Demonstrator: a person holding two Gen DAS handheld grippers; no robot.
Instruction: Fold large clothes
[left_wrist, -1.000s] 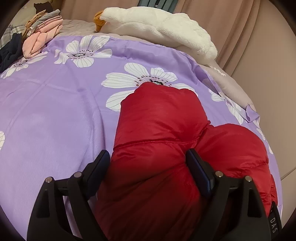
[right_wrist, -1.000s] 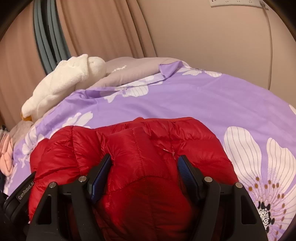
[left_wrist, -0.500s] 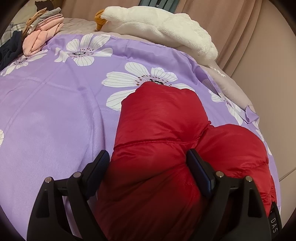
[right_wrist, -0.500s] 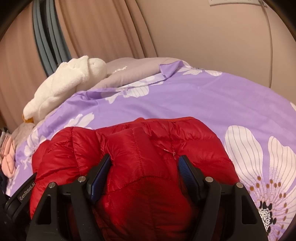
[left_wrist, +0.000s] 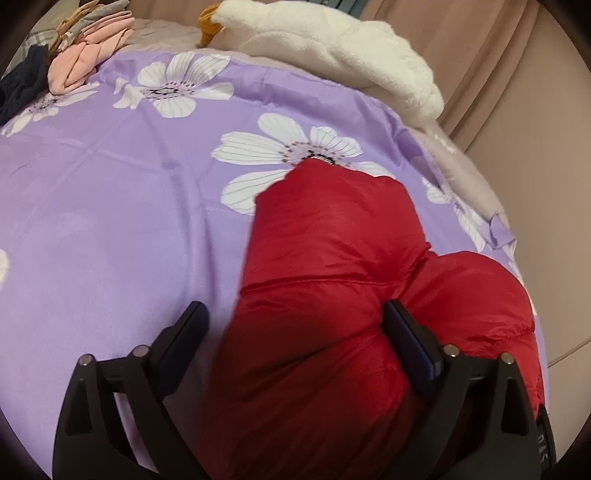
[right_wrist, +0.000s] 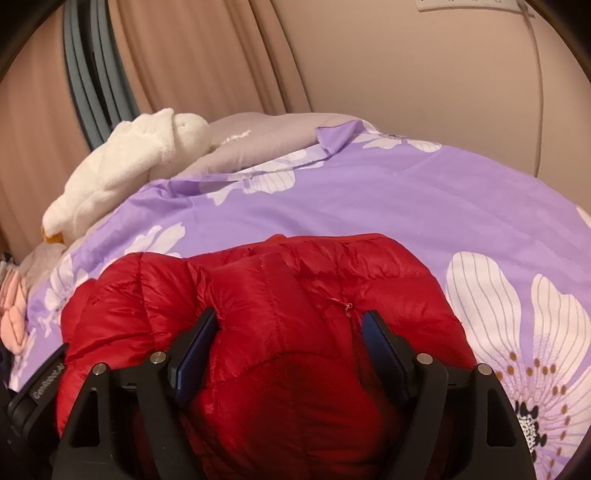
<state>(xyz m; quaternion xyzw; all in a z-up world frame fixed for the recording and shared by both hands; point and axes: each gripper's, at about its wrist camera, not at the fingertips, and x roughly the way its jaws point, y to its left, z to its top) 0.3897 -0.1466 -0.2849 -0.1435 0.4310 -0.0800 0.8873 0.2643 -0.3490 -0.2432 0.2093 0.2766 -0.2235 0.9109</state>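
A red puffy down jacket (left_wrist: 332, 266) lies bundled on a purple flowered bedspread (left_wrist: 110, 206). My left gripper (left_wrist: 295, 332) is open over the jacket's near part; its right finger (left_wrist: 410, 339) presses into the fabric, its left finger (left_wrist: 181, 332) stands over the bedspread beside it. In the right wrist view the jacket (right_wrist: 295, 295) fills the lower middle. My right gripper (right_wrist: 288, 339) is open with a bulge of the jacket between its fingers. The left gripper's body shows at that view's lower left.
A white plush goose (left_wrist: 332, 51) and a grey pillow (right_wrist: 266, 140) lie at the head of the bed. A pile of pink and dark clothes (left_wrist: 81, 62) sits at the far left. Curtain (right_wrist: 184, 55) and wall (right_wrist: 406, 66) stand close behind.
The left gripper has shifted a little left, so its left finger now stands off the jacket over the bedspread. The right gripper and the jacket have barely moved.
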